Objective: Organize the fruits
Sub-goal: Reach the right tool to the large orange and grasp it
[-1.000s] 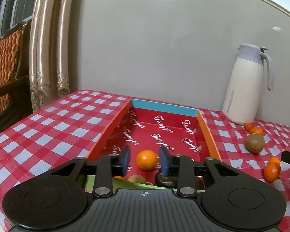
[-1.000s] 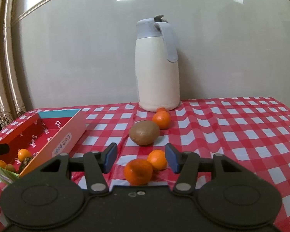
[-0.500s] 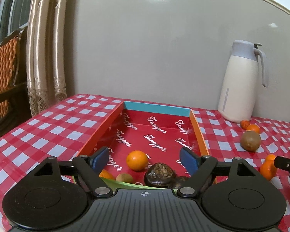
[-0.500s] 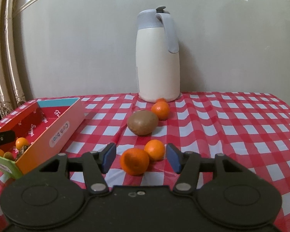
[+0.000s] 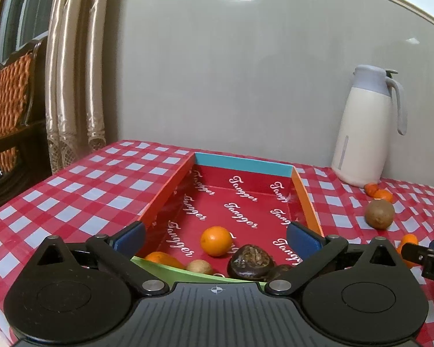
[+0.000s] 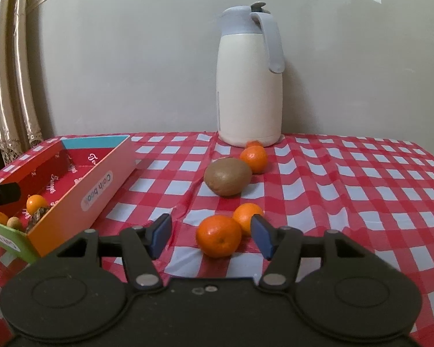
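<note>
A red box with orange walls lies on the checked cloth. At its near end lie an orange, a dark wrinkled fruit, a small brown fruit and another orange piece. My left gripper hangs over that end, its jaws opening wide, with nothing pressed between the pads. My right gripper has its jaws opening just in front of a tangerine, which the pads do not touch. A second tangerine, a kiwi and more tangerines lie beyond.
A white jug with a grey lid stands against the wall behind the loose fruit. The box sits left of the right gripper. A wicker chair and curtains stand past the table's left edge.
The left jaws have spread from narrow to wide above the box's near end, uncovering the dark fruit. The right jaws have widened slightly, and the tangerines sit a little farther right between them.
</note>
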Motion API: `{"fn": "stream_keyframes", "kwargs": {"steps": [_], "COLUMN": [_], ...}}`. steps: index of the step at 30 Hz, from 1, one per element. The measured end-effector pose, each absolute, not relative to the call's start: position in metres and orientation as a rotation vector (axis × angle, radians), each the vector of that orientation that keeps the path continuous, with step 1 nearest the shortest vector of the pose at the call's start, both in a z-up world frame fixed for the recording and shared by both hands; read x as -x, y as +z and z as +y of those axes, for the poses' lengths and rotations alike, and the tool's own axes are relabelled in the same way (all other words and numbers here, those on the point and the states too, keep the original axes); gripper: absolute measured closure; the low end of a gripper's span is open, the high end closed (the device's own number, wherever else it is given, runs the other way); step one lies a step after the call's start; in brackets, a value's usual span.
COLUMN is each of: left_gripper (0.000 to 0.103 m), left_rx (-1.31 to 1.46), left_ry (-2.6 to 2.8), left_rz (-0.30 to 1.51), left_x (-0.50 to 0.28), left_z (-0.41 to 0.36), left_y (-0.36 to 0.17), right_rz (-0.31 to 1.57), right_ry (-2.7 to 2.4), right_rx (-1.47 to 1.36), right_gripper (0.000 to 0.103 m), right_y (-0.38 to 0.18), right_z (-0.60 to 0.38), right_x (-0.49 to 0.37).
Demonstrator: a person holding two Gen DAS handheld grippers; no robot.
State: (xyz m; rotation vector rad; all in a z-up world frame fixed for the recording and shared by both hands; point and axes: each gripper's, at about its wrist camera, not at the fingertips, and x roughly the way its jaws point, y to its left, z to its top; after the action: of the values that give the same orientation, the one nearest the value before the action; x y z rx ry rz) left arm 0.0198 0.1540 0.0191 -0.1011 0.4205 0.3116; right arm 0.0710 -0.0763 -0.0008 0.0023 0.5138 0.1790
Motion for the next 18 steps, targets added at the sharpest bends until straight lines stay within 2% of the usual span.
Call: {"fn": "stream_keyframes", "kwargs": {"steps": [18], "left_gripper": [0.000], "left_rx": [0.086], "left_ry": [0.320], "left_rz": [0.418], "left_x": [-0.0189], "left_z": [0.1545], "left_y": [0.0191], "right_rz": [0.548], "right_ry": [0.162], "right_rx": [0.001], "right_gripper": [0.042], "right_y": [-0.0067], "right_z": [-0.0763], "right_x": [-0.0789]}}
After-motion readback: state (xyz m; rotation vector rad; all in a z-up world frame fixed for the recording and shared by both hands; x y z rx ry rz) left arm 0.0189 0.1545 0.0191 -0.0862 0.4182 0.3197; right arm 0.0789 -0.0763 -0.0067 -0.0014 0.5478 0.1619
